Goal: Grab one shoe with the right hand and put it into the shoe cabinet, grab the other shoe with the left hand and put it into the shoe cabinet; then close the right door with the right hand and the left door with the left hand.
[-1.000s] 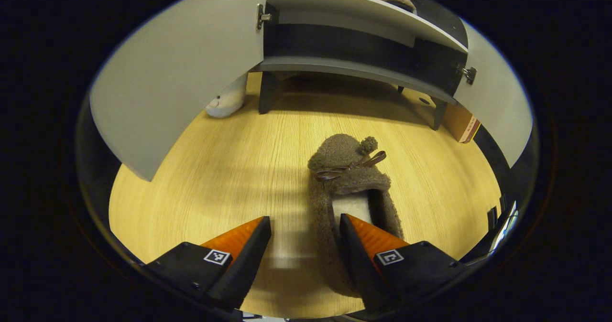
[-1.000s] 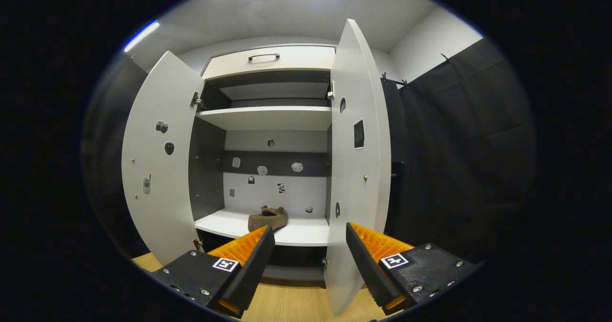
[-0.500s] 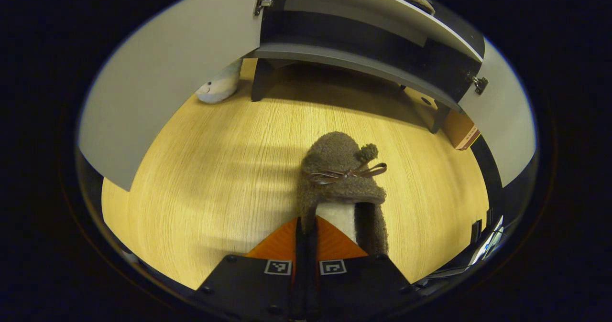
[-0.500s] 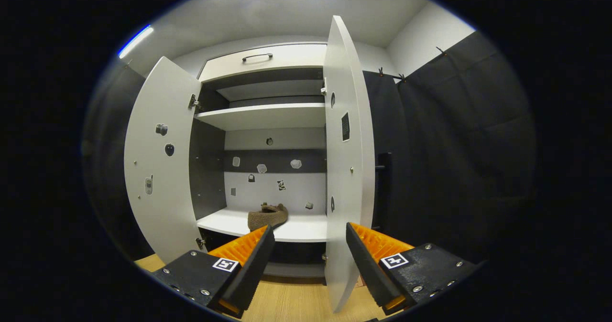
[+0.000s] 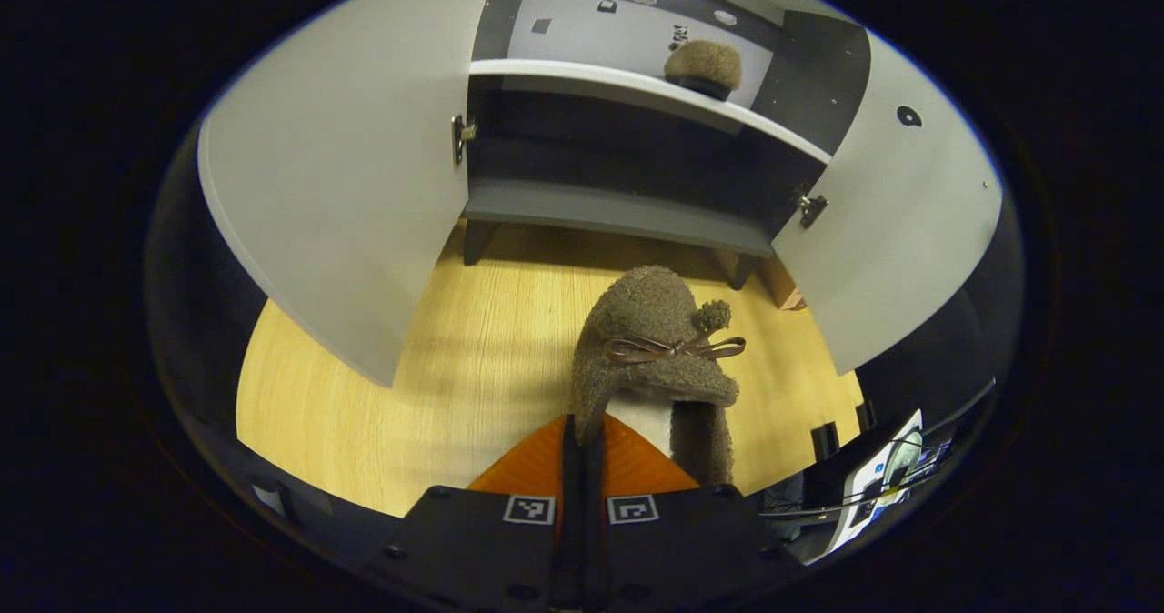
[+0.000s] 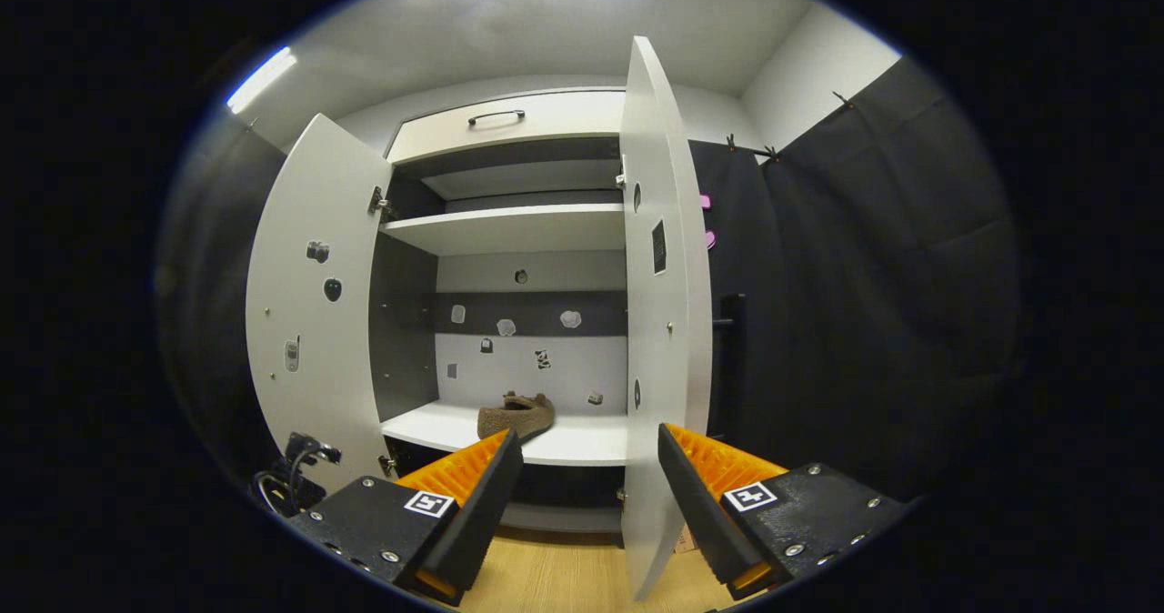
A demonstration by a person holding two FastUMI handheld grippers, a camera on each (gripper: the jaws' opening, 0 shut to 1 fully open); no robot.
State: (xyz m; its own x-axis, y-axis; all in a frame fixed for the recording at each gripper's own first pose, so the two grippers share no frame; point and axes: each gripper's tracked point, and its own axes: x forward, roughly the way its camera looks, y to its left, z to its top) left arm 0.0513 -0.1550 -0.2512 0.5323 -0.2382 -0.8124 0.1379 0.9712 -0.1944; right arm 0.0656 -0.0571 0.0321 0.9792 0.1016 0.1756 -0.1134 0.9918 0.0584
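Note:
In the left gripper view my left gripper (image 5: pixel 582 422) is shut on the side rim of a brown fuzzy slipper (image 5: pixel 650 322) with a bow, held above the wooden floor (image 5: pixel 436 376). Ahead stands the shoe cabinet (image 5: pixel 618 213) with its left door (image 5: pixel 336 185) and right door (image 5: pixel 896 213) both open. The other slipper (image 5: pixel 702 65) lies on the white shelf. In the right gripper view my right gripper (image 6: pixel 587 454) is open and holds nothing, facing the cabinet (image 6: pixel 509 231). The other slipper (image 6: pixel 516 415) rests on its lower shelf, and the right door (image 6: pixel 659 322) stands edge-on.
A cardboard box (image 5: pixel 789 296) sits on the floor by the cabinet's right leg. A drawer with a handle (image 6: pixel 496 117) tops the cabinet. Dark gear with a cable (image 6: pixel 296 467) shows low by the left door (image 6: pixel 318 322). Black cloth wall (image 6: pixel 864 304) on the right.
My left gripper shut on the slipper's rim and lifted it off the floor, tilting up toward the cabinet. The right gripper stayed open and hardly moved.

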